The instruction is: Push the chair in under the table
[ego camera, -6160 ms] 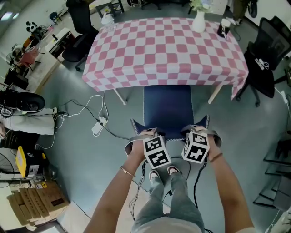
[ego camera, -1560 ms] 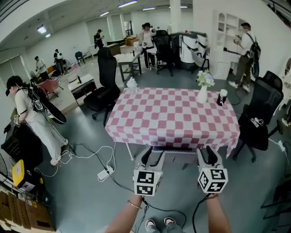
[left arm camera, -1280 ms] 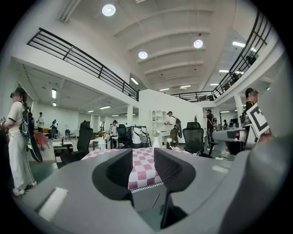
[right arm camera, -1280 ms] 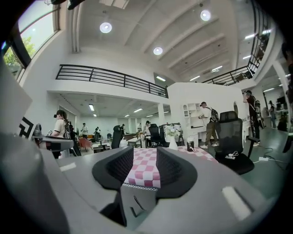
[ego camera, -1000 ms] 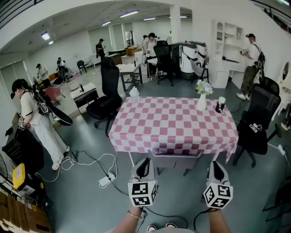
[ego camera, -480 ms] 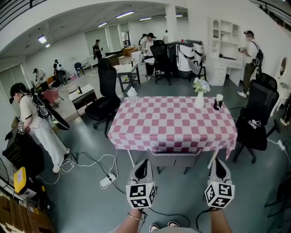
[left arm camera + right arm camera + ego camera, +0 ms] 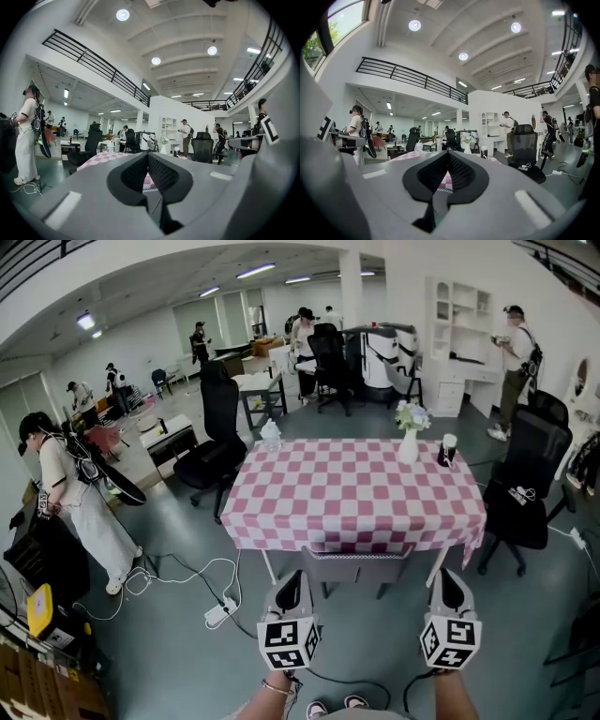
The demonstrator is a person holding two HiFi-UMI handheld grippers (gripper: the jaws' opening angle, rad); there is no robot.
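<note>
Head view, chair: the chair (image 7: 356,566) sits tucked under the checked tabletop (image 7: 356,493), with only its backrest showing.
Head view, tongs: the left tongs (image 7: 291,585) and right tongs (image 7: 454,585) hover clear of the backrest.
Left gripper view: tips pressed together, nothing between them.
Right gripper view: likewise pressed together, empty.
Doing it well: any last nudge should probably press both backrest corners evenly.

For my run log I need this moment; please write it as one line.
chair: in under table | left gripper: shut, empty, off chair | right gripper: shut, empty, off chair
</note>
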